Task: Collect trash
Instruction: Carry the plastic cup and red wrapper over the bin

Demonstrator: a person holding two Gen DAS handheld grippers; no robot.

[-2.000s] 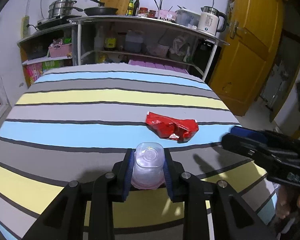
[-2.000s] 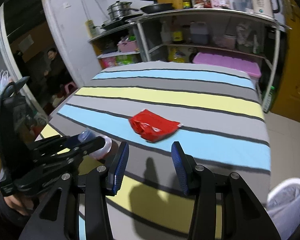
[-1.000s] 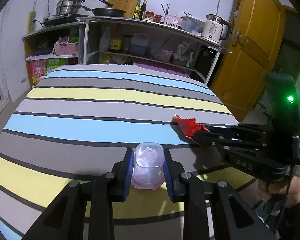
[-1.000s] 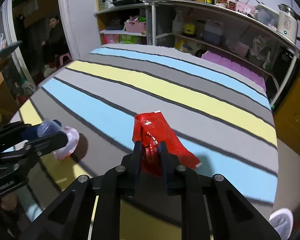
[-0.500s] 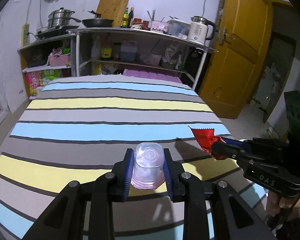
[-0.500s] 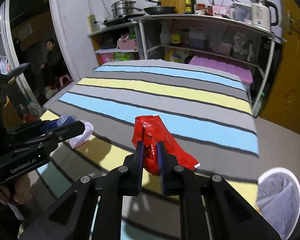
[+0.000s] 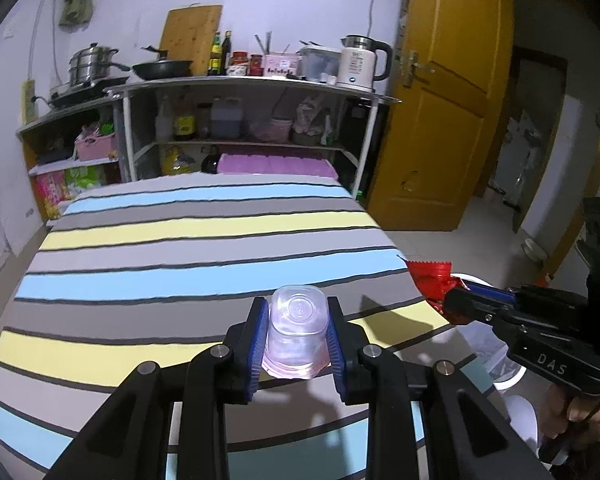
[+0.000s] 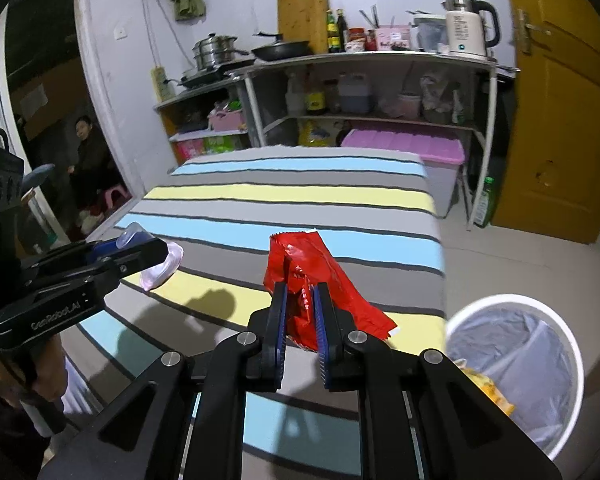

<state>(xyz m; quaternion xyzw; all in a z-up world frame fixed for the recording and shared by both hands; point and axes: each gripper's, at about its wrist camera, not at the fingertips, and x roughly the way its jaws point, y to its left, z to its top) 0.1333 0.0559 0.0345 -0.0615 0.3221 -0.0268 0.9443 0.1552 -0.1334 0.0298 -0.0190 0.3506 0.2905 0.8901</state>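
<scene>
My left gripper (image 7: 298, 336) is shut on a clear plastic cup (image 7: 296, 330) and holds it above the striped table (image 7: 180, 240). The cup also shows in the right wrist view (image 8: 162, 266). My right gripper (image 8: 300, 320) is shut on a crumpled red snack wrapper (image 8: 304, 264), held up near the table's right edge. The wrapper also shows in the left wrist view (image 7: 430, 278). A white trash bin (image 8: 516, 364) with a grey liner stands on the floor to the right of the table, below and right of the wrapper.
Metal shelves (image 7: 244, 120) with pots, bottles and a kettle (image 7: 360, 60) stand behind the table. A yellow door (image 7: 440, 120) is at the right. A person (image 8: 86, 148) sits in the doorway at far left.
My right gripper closed on the red wrapper, lifted it off the table and carried it right toward the bin. Both grippers pulled back and up. The left still holds the cup.
</scene>
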